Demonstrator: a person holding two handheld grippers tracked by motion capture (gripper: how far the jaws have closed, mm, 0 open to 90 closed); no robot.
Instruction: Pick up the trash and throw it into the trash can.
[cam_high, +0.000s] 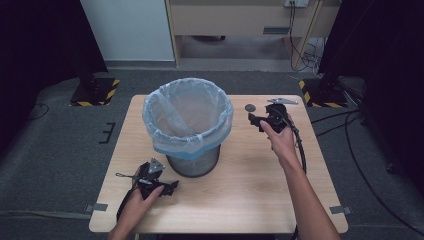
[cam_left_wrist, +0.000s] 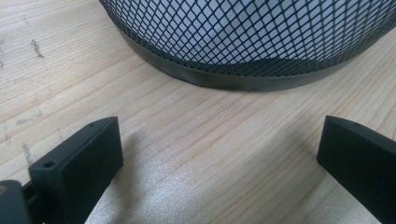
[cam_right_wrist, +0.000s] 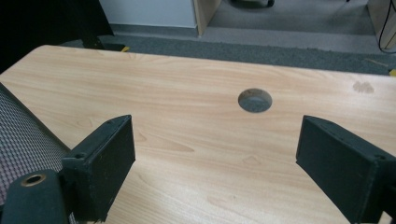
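A black wire-mesh bin (cam_high: 192, 162) lined with a pale blue plastic bag (cam_high: 187, 112) stands upright at the middle of the wooden table (cam_high: 240, 170). My left gripper (cam_high: 170, 187) lies low on the table in front of and to the left of the bin. In the left gripper view the left gripper (cam_left_wrist: 219, 140) is open, its jaws wide apart and empty, with the bin's base (cam_left_wrist: 243, 37) just ahead. My right gripper (cam_high: 254, 121) is held to the right of the bin. In the right gripper view it (cam_right_wrist: 215, 140) is open with nothing between its jaws, and the bin's mesh (cam_right_wrist: 23, 135) is at its left.
A round cable hole (cam_high: 250, 107) (cam_right_wrist: 254, 100) sits in the table beyond the right gripper. Black stands on yellow-striped bases (cam_high: 95, 92) flank the table's far corners. Cables (cam_high: 350, 130) run over the grey floor at the right.
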